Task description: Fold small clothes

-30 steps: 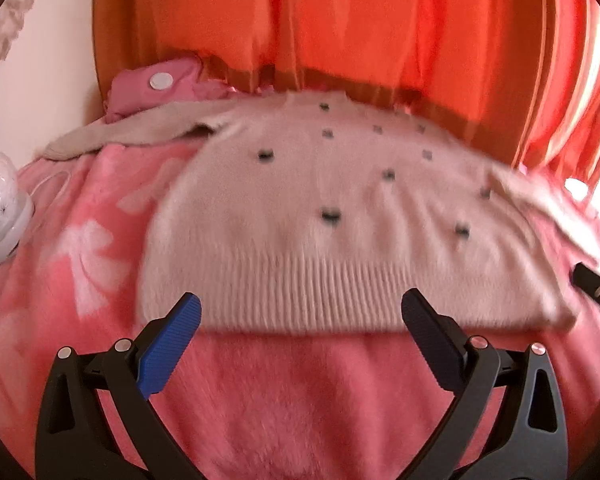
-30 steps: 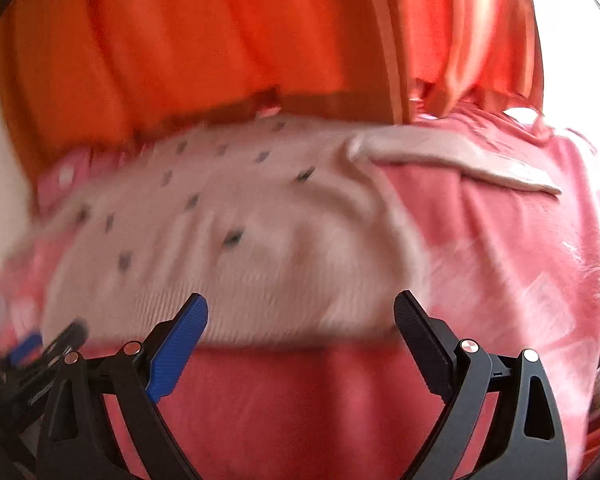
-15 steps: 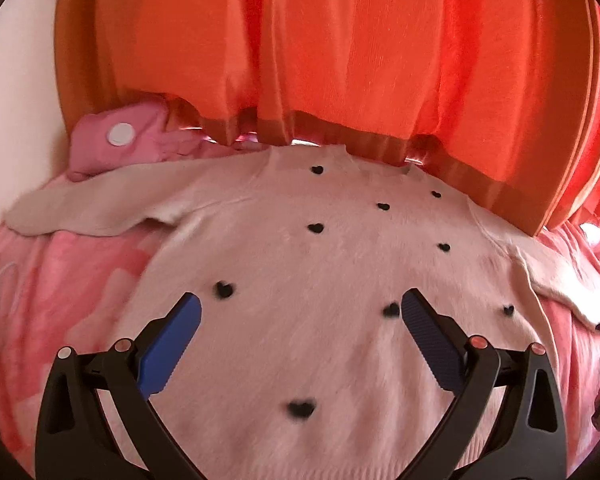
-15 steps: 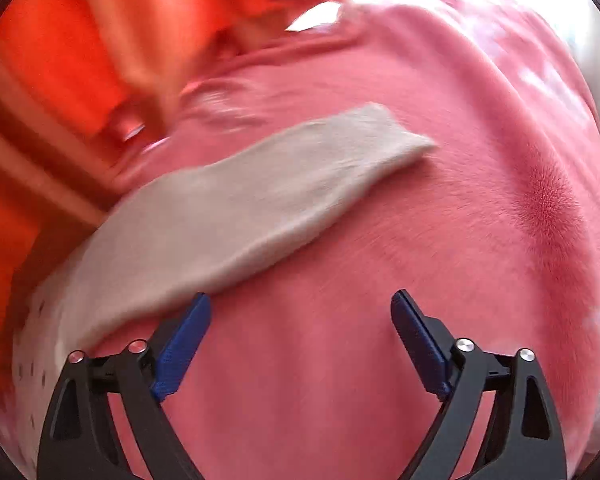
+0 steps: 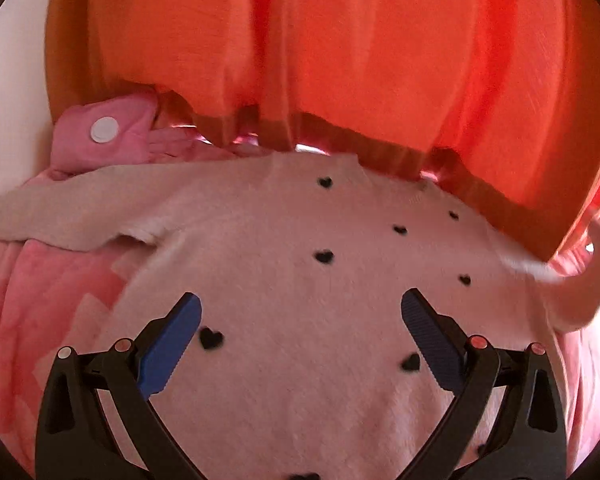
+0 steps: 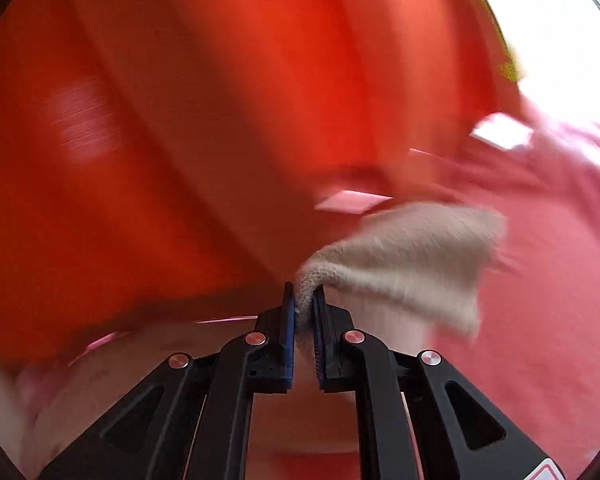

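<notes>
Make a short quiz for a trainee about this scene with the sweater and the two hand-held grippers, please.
1. True or false: the left hand-held gripper is shut on the sweater.
2. What does the right hand-held gripper pinch? A) the orange curtain B) the sweater's sleeve C) the pink blanket
3. Fill in: the sweater bears small black ____.

Key: 1. False; its jaws stand open above the sweater. 2. B; its jaws have just closed on the sleeve. 3. hearts.
</notes>
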Action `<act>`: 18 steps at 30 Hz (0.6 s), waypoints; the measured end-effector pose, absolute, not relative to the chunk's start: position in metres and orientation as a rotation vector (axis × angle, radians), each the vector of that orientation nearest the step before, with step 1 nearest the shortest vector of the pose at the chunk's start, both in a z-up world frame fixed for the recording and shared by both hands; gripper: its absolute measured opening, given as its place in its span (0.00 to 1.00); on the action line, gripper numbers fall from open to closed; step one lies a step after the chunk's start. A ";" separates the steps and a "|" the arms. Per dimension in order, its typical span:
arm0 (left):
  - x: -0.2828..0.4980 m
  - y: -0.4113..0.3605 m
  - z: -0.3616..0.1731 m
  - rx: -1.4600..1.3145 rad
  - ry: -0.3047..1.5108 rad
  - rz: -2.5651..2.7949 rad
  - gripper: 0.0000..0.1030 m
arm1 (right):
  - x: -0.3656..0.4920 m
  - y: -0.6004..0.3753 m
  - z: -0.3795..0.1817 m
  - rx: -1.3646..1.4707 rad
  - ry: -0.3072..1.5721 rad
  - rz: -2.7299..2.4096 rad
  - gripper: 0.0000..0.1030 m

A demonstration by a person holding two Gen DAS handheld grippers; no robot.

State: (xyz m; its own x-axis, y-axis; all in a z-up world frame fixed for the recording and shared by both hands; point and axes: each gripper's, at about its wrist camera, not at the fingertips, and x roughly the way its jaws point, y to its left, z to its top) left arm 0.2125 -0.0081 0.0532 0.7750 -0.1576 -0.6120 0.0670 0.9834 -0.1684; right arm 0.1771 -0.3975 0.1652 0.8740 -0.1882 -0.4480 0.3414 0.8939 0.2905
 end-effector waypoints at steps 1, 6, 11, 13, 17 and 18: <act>0.214 -0.001 0.055 -0.160 0.670 -0.115 0.95 | 0.193 -0.360 0.170 0.326 0.436 -0.191 0.09; 0.227 0.024 0.053 -0.210 0.679 -0.101 0.95 | 0.260 -0.201 0.117 0.180 0.638 0.095 0.16; 0.249 0.041 0.034 -0.256 0.757 -0.121 0.95 | 0.247 -0.206 0.085 0.244 0.700 0.023 0.22; 0.264 0.049 0.027 -0.308 0.794 -0.138 0.95 | 0.232 -0.235 0.088 0.313 0.722 -0.046 0.28; 0.290 0.064 0.011 -0.488 0.854 -0.165 0.95 | 0.189 -0.303 0.071 0.505 0.719 -0.203 0.52; 0.297 0.070 0.006 -0.549 0.864 -0.156 0.95 | 0.188 -0.313 0.064 0.544 0.737 -0.226 0.52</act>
State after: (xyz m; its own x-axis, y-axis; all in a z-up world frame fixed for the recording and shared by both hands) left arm 0.2966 0.0704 0.0060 0.6478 -0.3463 -0.6786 -0.0870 0.8512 -0.5175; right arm 0.1876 -0.3131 0.0639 0.7243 -0.0076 -0.6894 0.3798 0.8389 0.3898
